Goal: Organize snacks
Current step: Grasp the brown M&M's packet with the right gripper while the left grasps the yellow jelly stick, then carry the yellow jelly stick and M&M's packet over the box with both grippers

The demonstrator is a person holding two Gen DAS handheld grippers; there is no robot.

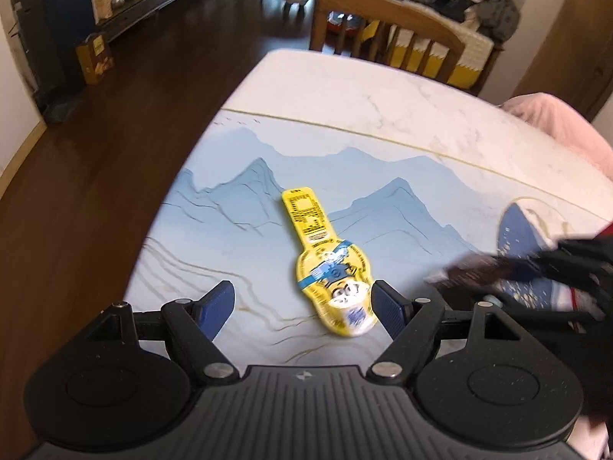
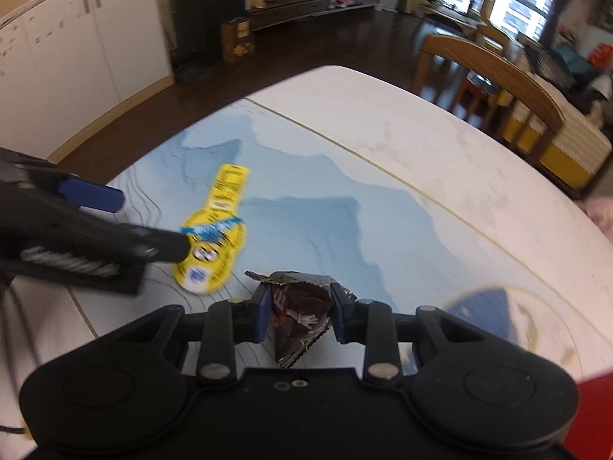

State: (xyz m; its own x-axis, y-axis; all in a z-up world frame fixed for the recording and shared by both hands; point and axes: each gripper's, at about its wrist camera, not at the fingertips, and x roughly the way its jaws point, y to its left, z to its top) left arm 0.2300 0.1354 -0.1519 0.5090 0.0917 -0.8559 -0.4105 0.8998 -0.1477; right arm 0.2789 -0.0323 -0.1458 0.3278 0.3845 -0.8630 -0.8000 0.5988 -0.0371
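Snacks number two on my table [image 1: 345, 88]: one yellow packet [image 1: 329, 264] lying flat, its wide end beside the right pad of my wide-open left gripper [image 1: 302, 303], and one brown wrapper [image 2: 299, 318] pinched in my closed right gripper [image 2: 300, 316].

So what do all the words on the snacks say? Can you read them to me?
None can be read for sure.
yellow snack pack: cartoon goggle face and a block of tiny print on its neck, too small and blurred to read.
brown candy wrapper: crumpled between the right gripper pads; only red letter pieces and a white cartoon glove show, no whole word.
yellow box on the floor: too far.
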